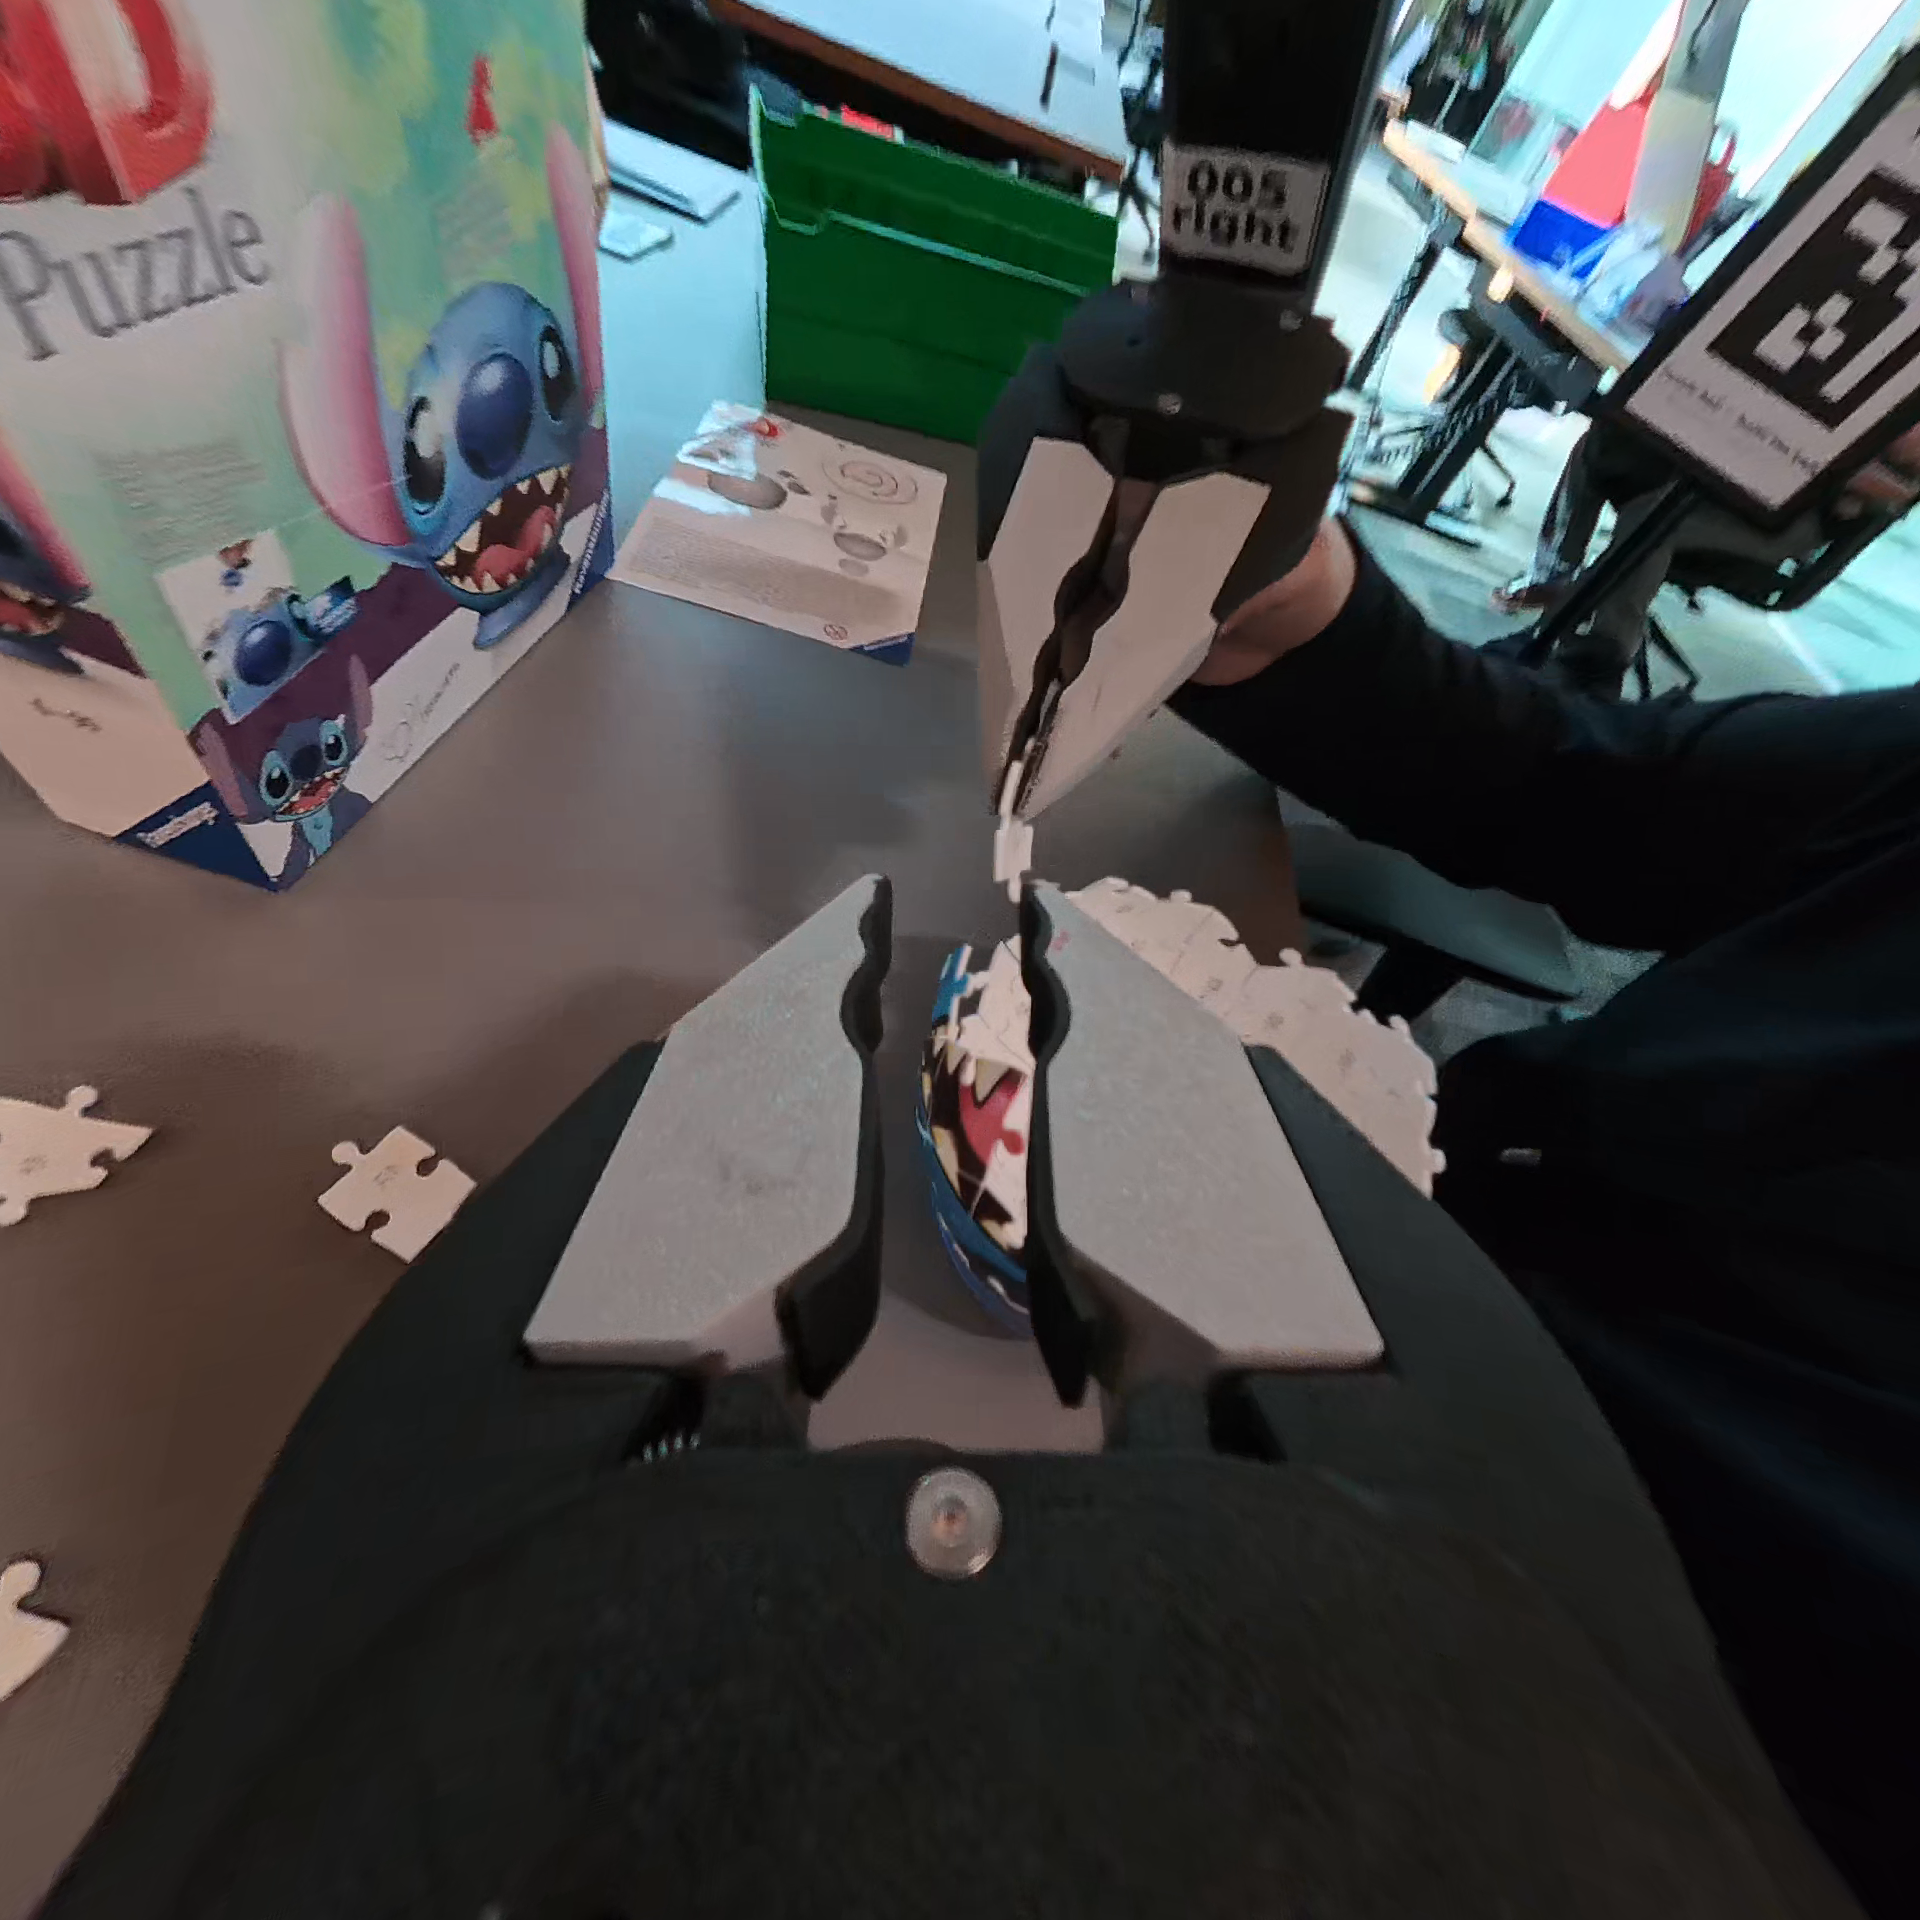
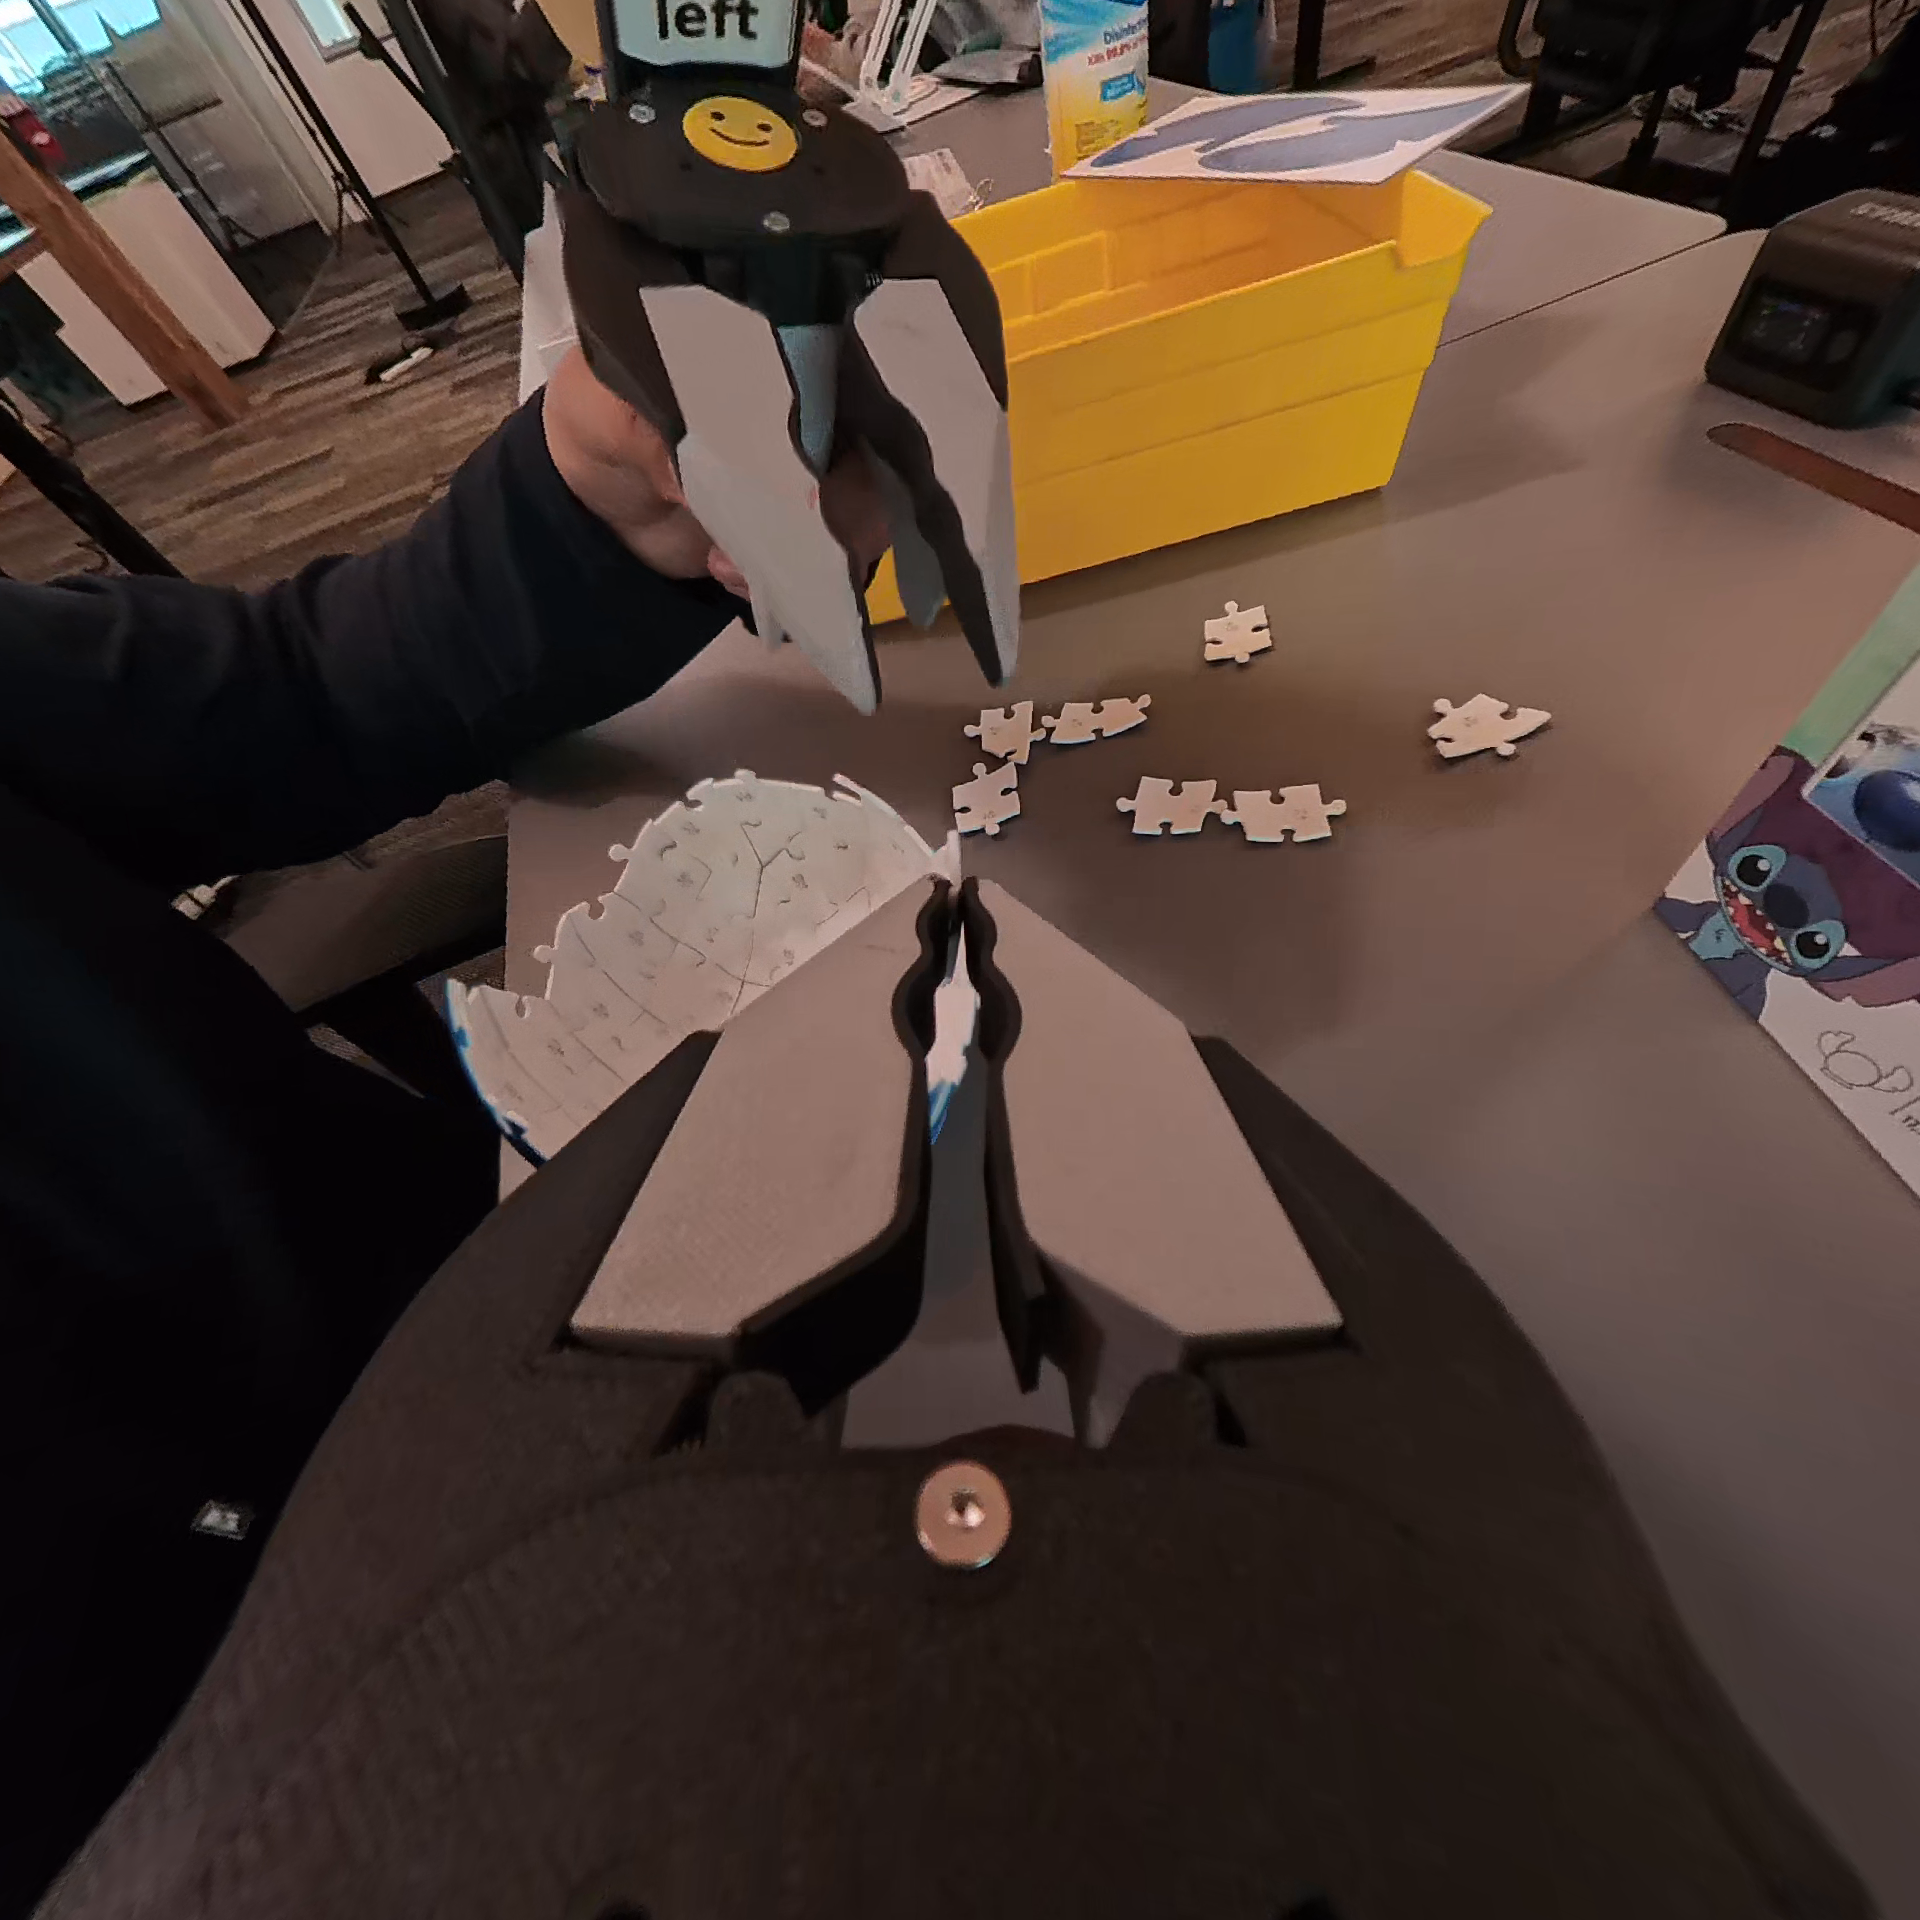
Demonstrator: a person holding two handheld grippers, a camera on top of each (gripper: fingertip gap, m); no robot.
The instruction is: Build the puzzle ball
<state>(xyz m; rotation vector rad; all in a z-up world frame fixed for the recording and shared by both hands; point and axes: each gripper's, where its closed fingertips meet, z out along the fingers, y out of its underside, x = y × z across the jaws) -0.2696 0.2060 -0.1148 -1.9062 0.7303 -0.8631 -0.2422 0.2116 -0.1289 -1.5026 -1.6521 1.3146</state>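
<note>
A half-built puzzle ball shell lies at the near table edge, its white inner side up. Its blue printed outer side shows between my left fingers in the left wrist view. My right gripper is shut on a white puzzle piece and holds it against the shell's rim; I cannot tell whether the piece is joined. The same gripper and piece show in the left wrist view. My left gripper is open and empty, held above the shell.
Several loose white pieces lie on the grey table, with others to the left. The puzzle box, an instruction sheet, a green bin and a yellow bin stand around. A black device sits far right. My hands' fingertips stand some 4 centimetres from each other.
</note>
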